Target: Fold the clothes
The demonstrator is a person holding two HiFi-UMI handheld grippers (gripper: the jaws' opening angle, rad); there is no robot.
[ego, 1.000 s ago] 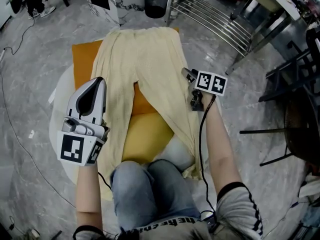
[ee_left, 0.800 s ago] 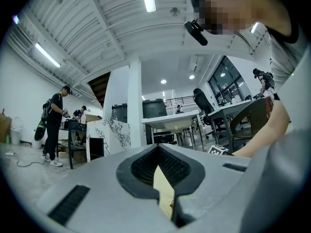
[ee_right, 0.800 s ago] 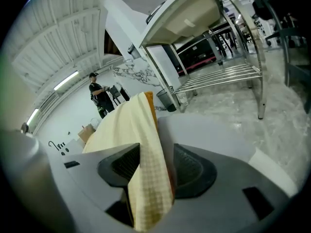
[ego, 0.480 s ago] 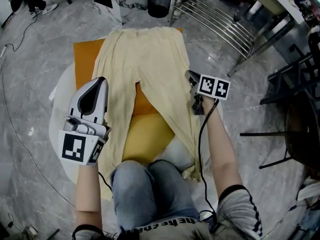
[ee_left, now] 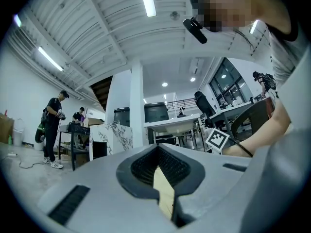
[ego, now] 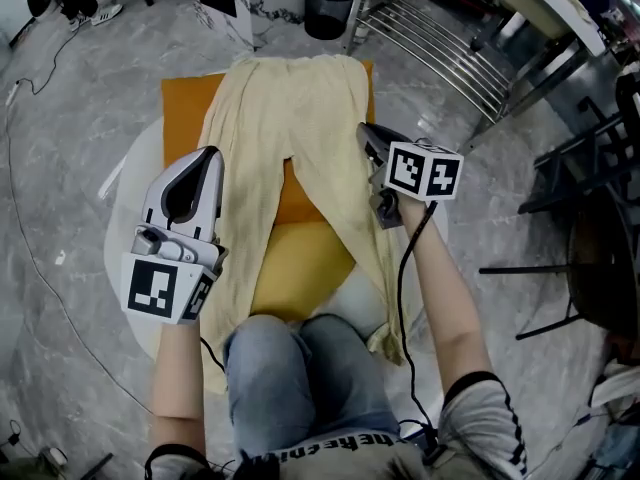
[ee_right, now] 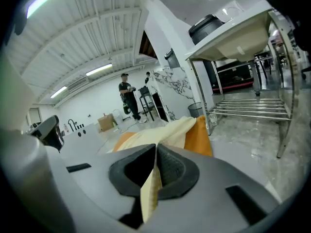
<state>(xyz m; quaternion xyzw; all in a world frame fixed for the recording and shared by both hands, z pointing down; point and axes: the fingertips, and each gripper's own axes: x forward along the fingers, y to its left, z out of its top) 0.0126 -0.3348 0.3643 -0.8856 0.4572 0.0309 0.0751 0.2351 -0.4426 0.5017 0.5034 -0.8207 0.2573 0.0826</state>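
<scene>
The pale yellow knitted cloth trousers (ego: 300,108) are lying spread out, waistband farthest from the seated person, across a flat orange cushion (ego: 185,108) that is resting on the round white surface (ego: 125,228). The left tool (ego: 200,158) is clenching a fold of the left trouser leg, with a strip of cloth showing between its pads. The right tool (ego: 366,136) is pinching the right leg's cloth near its outer edge, jaws pressed tight on it.
</scene>
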